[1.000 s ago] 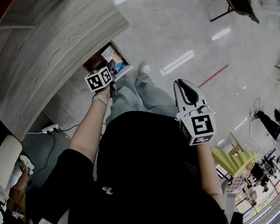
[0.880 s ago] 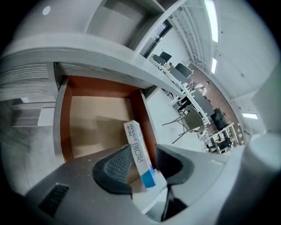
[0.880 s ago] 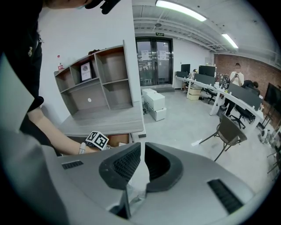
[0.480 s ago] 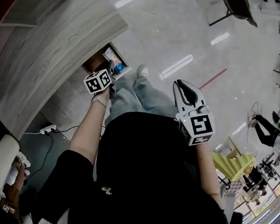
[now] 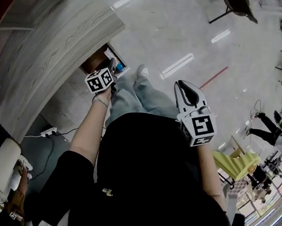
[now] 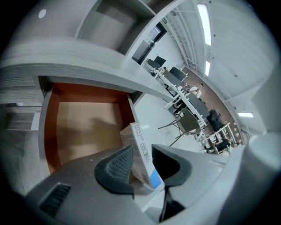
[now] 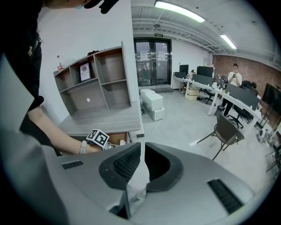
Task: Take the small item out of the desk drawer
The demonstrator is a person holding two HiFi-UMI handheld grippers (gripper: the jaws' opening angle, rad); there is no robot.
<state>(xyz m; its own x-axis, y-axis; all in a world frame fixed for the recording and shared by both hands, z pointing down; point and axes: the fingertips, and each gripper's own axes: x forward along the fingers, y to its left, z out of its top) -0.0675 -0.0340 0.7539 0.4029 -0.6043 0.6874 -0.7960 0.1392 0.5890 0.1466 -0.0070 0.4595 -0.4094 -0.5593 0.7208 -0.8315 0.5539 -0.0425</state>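
The wooden desk drawer (image 6: 88,123) stands pulled out under the grey desk (image 5: 52,50), and its floor shows bare in the left gripper view. A small white box with a blue corner (image 6: 139,145) stands upright between the ribbed pads of my left gripper (image 6: 142,154), just over the drawer's front right corner. The pads press on both sides of the box. In the head view the left gripper (image 5: 113,67) sits at the open drawer (image 5: 97,60). My right gripper (image 5: 184,85) hangs over the person's lap, jaws together with nothing between them (image 7: 142,151).
A grey shelf unit (image 7: 94,79) stands on the desk top. The person's leg and white shoe (image 5: 144,70) lie right beside the drawer. A power strip (image 5: 49,130) lies on the floor under the desk. An office chair (image 7: 226,132) stands further off.
The left gripper stays at the drawer's front, and the box's blue corner now shows at its tip instead of lying in the drawer. The right gripper has not moved.
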